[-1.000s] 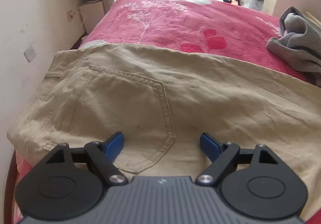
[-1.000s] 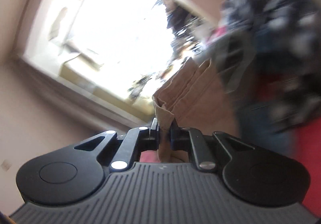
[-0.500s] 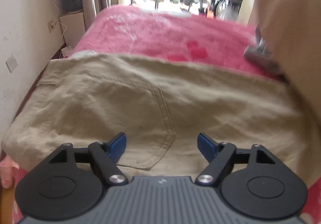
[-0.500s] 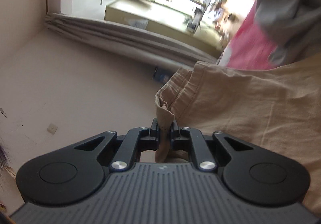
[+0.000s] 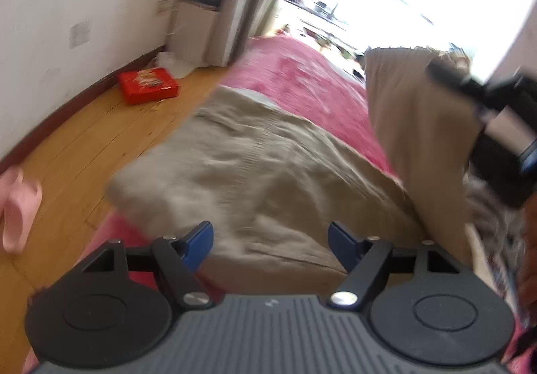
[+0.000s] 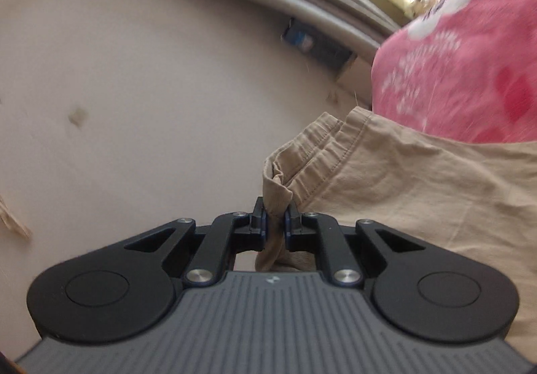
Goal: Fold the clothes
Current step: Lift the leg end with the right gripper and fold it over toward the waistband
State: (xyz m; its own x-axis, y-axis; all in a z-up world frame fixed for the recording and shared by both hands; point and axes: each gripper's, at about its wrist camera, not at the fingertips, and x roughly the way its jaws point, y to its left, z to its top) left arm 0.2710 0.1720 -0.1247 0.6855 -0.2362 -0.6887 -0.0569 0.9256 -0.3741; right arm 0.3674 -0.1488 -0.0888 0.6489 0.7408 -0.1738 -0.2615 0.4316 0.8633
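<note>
1. My right gripper (image 6: pixel 275 223) has its jaws clamped on a bunched hem of the khaki trousers (image 5: pixel 268 172). I judge I hold it at the hem so the leg can be carried over the rest for a fold.
2. In the left wrist view that lifted leg hangs at the right of the frame, draped from the right gripper (image 5: pixel 470 85). The rest of the trousers lies flat across the pink bedspread (image 5: pixel 302 78), at frame centre.
3. My left gripper (image 5: pixel 270 239) holds nothing. Its jaws are closing, blue pads apart, above the near edge of the cloth, probably to pin or pinch it.
4. The trousers are matte woven cotton, softly creased, with double-stitched hems. The bedspread looks plush, with pale floral print.
5. At left, a wooden floor (image 5: pixel 84 146) carries a flat red box (image 5: pixel 149 85) and a pink slipper (image 5: pixel 18 206).
</note>
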